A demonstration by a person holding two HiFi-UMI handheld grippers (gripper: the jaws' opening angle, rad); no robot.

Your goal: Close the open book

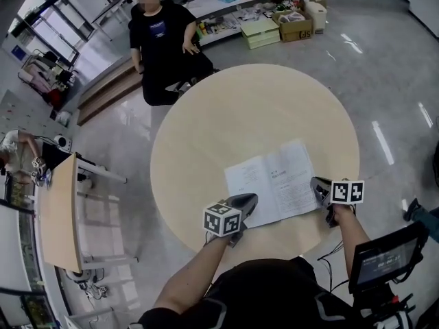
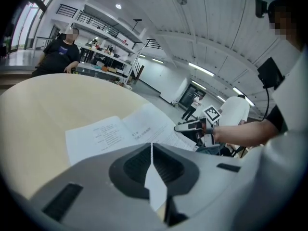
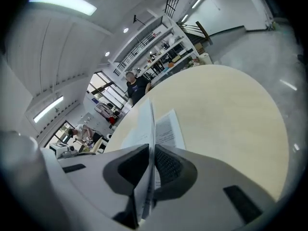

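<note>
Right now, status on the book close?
Left gripper shut on left page edge of book. Right gripper shut on right pages. It lies open on table. Nothing in the way.

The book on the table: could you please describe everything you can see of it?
The book is a thin white paper booklet with black print, lying open on the round pale table, near the person's side. The left gripper is shut on a sheet at its near left edge; the right gripper is shut on pages at its right edge.
</note>
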